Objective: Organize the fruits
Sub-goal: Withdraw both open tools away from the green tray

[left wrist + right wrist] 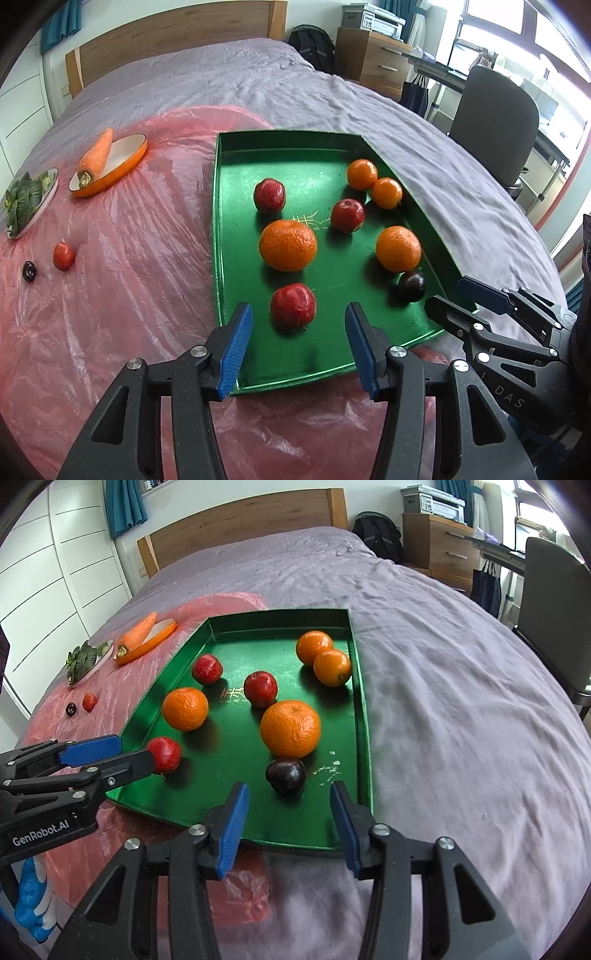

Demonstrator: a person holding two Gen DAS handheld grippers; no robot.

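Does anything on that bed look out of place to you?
Yes: a small red fruit and a dark plum lie loose on the pink plastic sheet, outside the green tray holding the other fruit. The carrot lies tilted across its orange dish's rim.

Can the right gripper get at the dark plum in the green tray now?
Probably yes. The right gripper is open, and the dark plum lies just ahead of its fingertips on the green tray, with nothing between them.

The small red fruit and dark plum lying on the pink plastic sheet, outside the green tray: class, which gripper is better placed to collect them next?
Probably the left gripper. Its jaws stand open and empty, and the small red fruit and dark plum lie on its side; the right gripper hangs over the green tray's far edge.
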